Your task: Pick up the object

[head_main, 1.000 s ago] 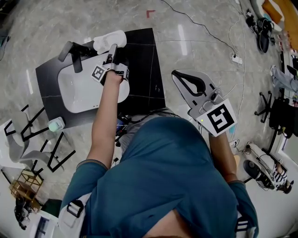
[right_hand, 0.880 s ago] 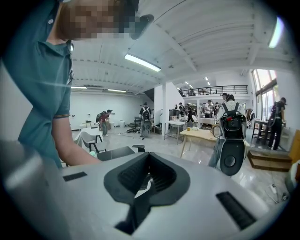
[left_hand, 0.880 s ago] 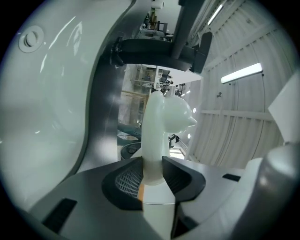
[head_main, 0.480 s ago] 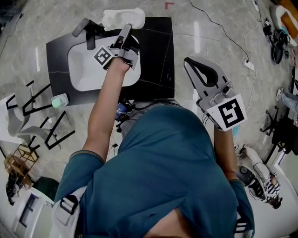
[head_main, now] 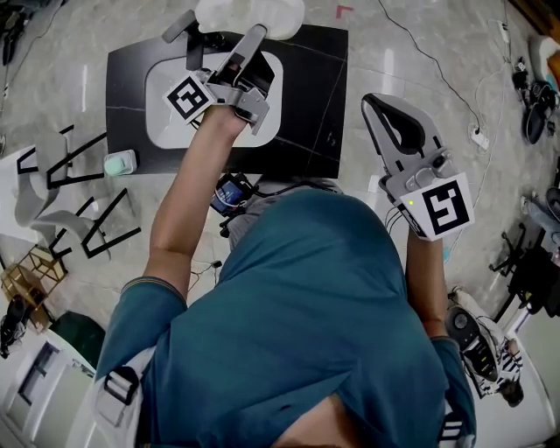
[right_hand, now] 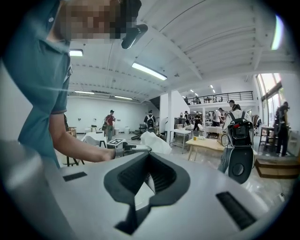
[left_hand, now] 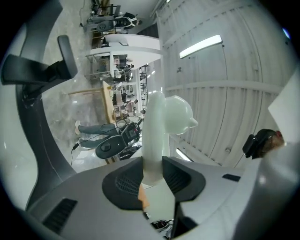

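A white, soft-looking object with a rounded lobe [head_main: 249,14] [left_hand: 174,115] hangs above the far edge of the black counter [head_main: 319,105]. My left gripper [head_main: 254,37] [left_hand: 157,161] is shut on its narrow lower part, and the lobe sticks out past the jaws. Below the lifted object lies the white basin [head_main: 271,131] with its black tap [head_main: 188,39]. My right gripper [head_main: 385,109] [right_hand: 149,157] is held off the counter's right side, over the floor. Its jaws meet at the tips with nothing between them.
A small mint cup [head_main: 120,162] stands on the floor left of the counter, beside black-framed chairs [head_main: 79,206]. Cables [head_main: 437,79] run over the floor at the right. In the right gripper view, tables and several people fill the hall behind.
My left gripper has risen from the basin's edge with the white object in its jaws. The right gripper has stayed where it was.
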A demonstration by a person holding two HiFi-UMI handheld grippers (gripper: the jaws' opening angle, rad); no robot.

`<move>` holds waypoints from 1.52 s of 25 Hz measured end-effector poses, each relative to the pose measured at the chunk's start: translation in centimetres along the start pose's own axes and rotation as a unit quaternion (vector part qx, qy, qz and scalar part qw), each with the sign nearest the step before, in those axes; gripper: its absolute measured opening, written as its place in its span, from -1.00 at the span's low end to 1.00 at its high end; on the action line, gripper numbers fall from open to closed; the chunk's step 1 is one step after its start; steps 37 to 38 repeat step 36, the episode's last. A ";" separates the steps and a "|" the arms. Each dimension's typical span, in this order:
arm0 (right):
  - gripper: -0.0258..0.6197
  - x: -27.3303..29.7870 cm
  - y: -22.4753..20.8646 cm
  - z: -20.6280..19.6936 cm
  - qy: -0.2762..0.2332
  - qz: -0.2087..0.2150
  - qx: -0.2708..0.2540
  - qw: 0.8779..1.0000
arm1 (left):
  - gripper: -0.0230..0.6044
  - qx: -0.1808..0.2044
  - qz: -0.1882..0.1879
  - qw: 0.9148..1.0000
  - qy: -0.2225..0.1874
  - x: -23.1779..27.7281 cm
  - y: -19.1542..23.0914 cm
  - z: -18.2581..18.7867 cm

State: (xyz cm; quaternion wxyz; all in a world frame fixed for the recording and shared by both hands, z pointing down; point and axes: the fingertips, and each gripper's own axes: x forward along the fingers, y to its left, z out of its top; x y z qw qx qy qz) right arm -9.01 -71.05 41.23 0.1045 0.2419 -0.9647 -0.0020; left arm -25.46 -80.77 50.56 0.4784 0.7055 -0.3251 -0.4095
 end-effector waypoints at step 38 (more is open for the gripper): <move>-0.88 1.2 4.6 4.0 -0.059 0.015 -0.049 0.997 | -0.53 0.344 -0.016 0.938 0.044 -5.1 -19.0 -0.8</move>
